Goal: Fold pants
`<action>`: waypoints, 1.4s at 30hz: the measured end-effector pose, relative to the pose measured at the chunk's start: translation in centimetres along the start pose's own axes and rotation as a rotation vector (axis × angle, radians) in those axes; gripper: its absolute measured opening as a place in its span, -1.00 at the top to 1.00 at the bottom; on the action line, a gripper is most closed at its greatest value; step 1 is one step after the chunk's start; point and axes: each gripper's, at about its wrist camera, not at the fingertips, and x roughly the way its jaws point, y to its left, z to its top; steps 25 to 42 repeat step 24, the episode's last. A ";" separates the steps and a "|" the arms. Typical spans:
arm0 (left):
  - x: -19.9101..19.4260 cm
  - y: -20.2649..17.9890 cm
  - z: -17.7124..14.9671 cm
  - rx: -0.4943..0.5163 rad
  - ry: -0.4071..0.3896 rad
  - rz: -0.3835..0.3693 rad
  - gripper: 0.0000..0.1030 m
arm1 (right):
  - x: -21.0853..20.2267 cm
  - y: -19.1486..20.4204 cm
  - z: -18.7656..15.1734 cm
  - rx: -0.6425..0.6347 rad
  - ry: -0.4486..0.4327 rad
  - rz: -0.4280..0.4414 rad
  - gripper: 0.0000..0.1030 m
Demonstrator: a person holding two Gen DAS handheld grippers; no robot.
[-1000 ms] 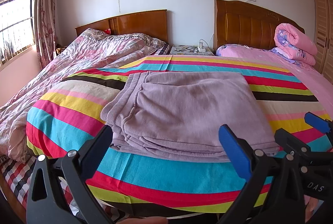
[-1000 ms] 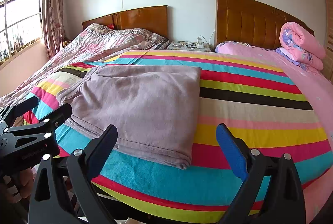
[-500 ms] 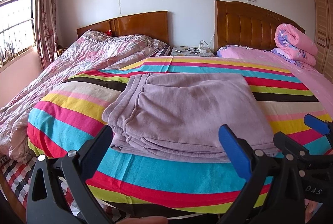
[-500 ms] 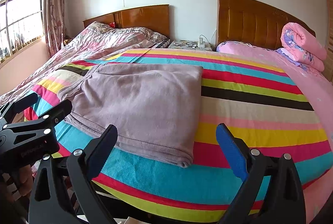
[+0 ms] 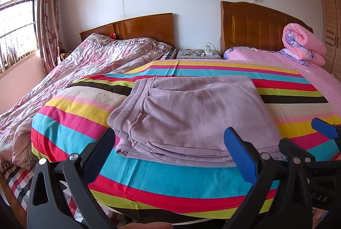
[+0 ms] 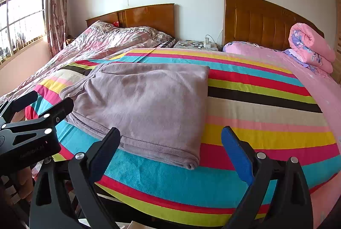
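1. Sunlit bedroom, two wooden headboards against the white wall; your striped bedspread point(image 5: 191, 184) fills the lower half of both views.
2. Your folded pants point(image 5: 191, 118) lie flat on it at frame centre in the left wrist view, centre-left in the right wrist view point(image 6: 145, 105).
3. The bundle's long axis runs away from you toward the headboards, waistband at its left side, stacked edges facing you.
4. Your left claw point(image 5: 168, 156) sits straight in front of that near edge, so it looks the closer one; your right claw point(image 6: 170, 154) lines up with the bundle's lower right corner.
5. Both claws are spread wide and grip nothing, held low and level short of the cloth.
6. Judging by the neat stack, folding seems finished or nearly so.
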 end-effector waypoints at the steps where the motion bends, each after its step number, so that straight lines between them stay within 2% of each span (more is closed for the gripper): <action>1: 0.0 0.1 0.0 0.000 -0.001 0.001 -0.97 | 0.0 0.0 0.0 0.000 0.000 0.000 -0.79; 13: 0.0 0.0 -0.1 0.003 0.000 -0.002 -0.97 | -0.1 -0.2 -0.1 -0.001 -0.002 0.004 -0.79; 15: -0.1 -0.1 -0.2 0.007 -0.009 0.018 -0.97 | -0.1 -0.2 -0.1 0.000 -0.002 0.004 -0.79; 20: 0.1 -0.2 0.0 -0.003 0.017 -0.025 -0.97 | 0.0 -0.4 -0.3 0.009 0.000 0.004 -0.79; 42: 0.2 -0.2 -0.1 -0.006 0.020 -0.020 -0.97 | -0.1 -0.3 -0.3 0.001 -0.003 0.005 -0.79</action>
